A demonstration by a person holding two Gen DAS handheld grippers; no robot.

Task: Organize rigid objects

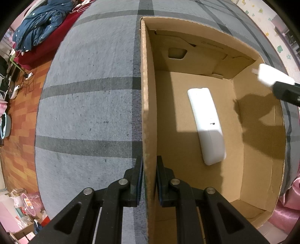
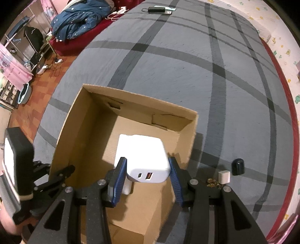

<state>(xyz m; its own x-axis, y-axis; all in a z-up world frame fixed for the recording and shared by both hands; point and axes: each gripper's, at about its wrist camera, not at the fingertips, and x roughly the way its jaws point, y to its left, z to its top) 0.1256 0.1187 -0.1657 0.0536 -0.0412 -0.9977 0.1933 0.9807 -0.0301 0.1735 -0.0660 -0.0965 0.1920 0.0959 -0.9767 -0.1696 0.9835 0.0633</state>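
An open cardboard box point(image 1: 148, 105) sits on a grey plaid bedspread. My left gripper point(image 1: 149, 180) is shut on the box's left wall, one finger on each side. A white remote control point(image 1: 206, 125) lies on the box floor. My right gripper point(image 2: 149, 169) is shut on a white USB charger block point(image 2: 148, 159) and holds it above the box point(image 2: 78, 120). The charger and right gripper also show in the left wrist view point(image 1: 271, 75), over the box's right side. The remote point(image 2: 123, 142) is mostly hidden under the charger.
On the bedspread right of the box lie a small white cube adapter point(image 2: 224, 177), a dark rounded cap point(image 2: 238, 166) and some small gold pieces point(image 2: 211, 184). A black power bank with cable point(image 2: 159, 9) lies far up the bed. A blue jacket point(image 2: 80, 20) lies at the left.
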